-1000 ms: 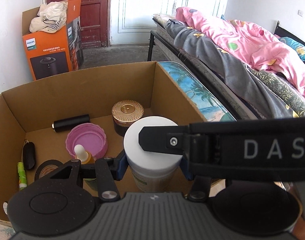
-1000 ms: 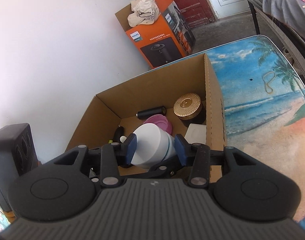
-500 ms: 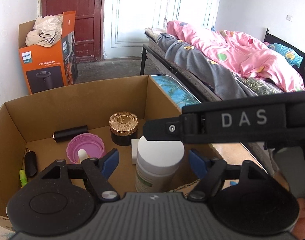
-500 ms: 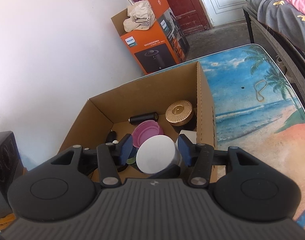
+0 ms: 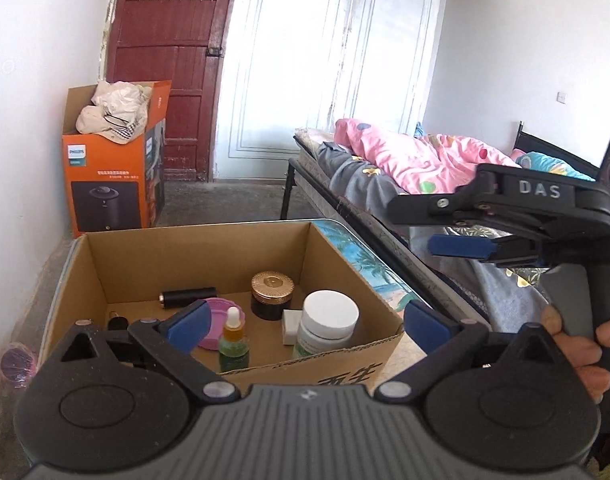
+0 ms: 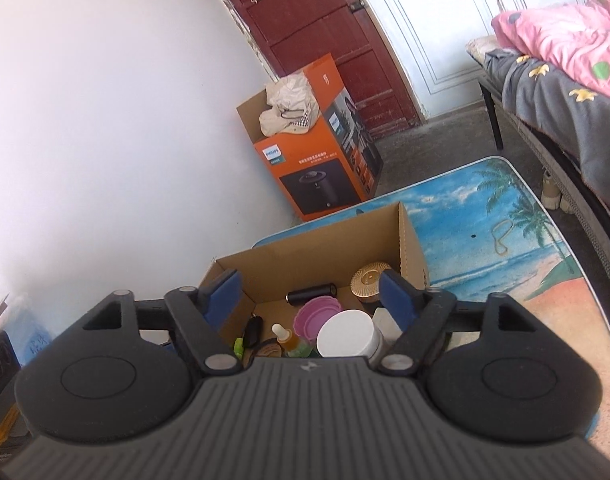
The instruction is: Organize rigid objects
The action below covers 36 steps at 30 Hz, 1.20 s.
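Both grippers are hanging above the cardboard box (image 5: 233,256) right now with nothing in them. The left gripper (image 5: 305,326) is sitting with its blue pads spread wide, and the right gripper (image 6: 311,300) is doing the same, jaws well apart, hovering over the box's near edge. In the left view you're also seeing the right gripper from the side, held in the person's hand (image 5: 577,348).

The white-lidded jar (image 5: 327,326) is standing upright inside the box, in the near right corner, just beside a small white block (image 5: 291,322). So my guess is that placing step is basically done and the hands are clearing out for the next item.

If I'm doing this bit, I'm lifting straight up and keeping the fingers wide so nothing is clipping the box wall or knocking that jar, since it's tall and looking like it could tip into its neighbours.

What's sitting in the box:
- gold-lidded dark jar (image 5: 272,294) toward the back
- black cylinder (image 5: 189,297) lying on its side by the back wall
- pink lid (image 5: 221,312) in the middle
- dropper bottle (image 5: 233,340) upright near the front
- a black oval thing (image 6: 253,330) on the left side, can't tell what it is

The box is resting on a table with a beach print (image 6: 505,248), and that open stretch is only showing what looks like a rubber band (image 6: 501,236)
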Available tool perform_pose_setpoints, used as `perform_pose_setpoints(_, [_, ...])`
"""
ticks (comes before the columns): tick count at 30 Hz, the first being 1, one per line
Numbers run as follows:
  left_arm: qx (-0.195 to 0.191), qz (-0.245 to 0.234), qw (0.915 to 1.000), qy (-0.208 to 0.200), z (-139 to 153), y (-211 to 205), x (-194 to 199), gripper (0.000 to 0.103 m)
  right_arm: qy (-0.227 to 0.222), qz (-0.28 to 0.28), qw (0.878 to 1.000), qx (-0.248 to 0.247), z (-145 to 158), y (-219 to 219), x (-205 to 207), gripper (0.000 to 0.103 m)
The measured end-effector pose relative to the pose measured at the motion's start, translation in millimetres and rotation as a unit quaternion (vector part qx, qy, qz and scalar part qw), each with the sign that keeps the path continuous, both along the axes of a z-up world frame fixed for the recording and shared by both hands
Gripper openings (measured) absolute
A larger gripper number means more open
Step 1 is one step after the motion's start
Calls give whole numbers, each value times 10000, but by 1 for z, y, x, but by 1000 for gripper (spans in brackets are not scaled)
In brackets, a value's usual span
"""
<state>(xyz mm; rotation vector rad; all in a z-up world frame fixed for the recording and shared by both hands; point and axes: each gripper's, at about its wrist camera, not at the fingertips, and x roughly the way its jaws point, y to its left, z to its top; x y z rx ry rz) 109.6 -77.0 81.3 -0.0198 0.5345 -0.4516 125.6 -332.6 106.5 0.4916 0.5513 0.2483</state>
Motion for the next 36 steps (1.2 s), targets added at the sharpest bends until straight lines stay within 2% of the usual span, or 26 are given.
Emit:
perform_pose_setpoints(4, [41, 389, 9992, 66, 6, 21, -13, 103, -310, -334, 9978, -474, 21, 10, -34, 102])
perform_pose_setpoints(6, [157, 616, 9977, 218, 7, 29, -17, 103, -457, -528, 9945, -778, 31, 17, -48, 102])
perform_pose_setpoints(9, [797, 1129, 9899, 323, 8, 31, -19, 103, -547, -740, 9857, -1414, 47, 28, -59, 102])
perform_pose_setpoints(11, [1047, 1385, 9844, 270, 8, 33, -20, 103, -574, -951, 9755, -1897, 55, 38, -65, 102])
perform_pose_setpoints(13, [1155, 1619, 9796, 295, 10, 33, -19, 103, -586, -1178, 9647, -2283, 61, 48, -70, 102])
perform_pose_setpoints(15, [1135, 1639, 9796, 249, 11, 35, -19, 103, -574, -1359, 9575, -2478, 63, 58, -76, 102])
perform_pose_setpoints(18, [1130, 1645, 9797, 160, 11, 35, -18, 103, -560, -1302, 9585, -2474, 59, 69, -80, 102])
perform_pose_setpoints(23, [959, 1770, 9789, 349, 8, 39, -9, 103, -477, -970, 9698, -2187, 40, 82, -81, 102])
perform_pose_setpoints(26, [1082, 1817, 9759, 533, 3, 37, 1, 103, -66, -829, 9771, -1959, 21, 85, -65, 102])
perform_pose_setpoints(30, [1170, 1786, 9748, 642, -3, 35, 11, 103, 532, -700, 9808, -1742, -4, 92, -42, 102])
perform_pose_setpoints(36, [1065, 1766, 9747, 864, -8, 40, 23, 103, 806, -544, 9767, -1913, -18, 111, -20, 102])
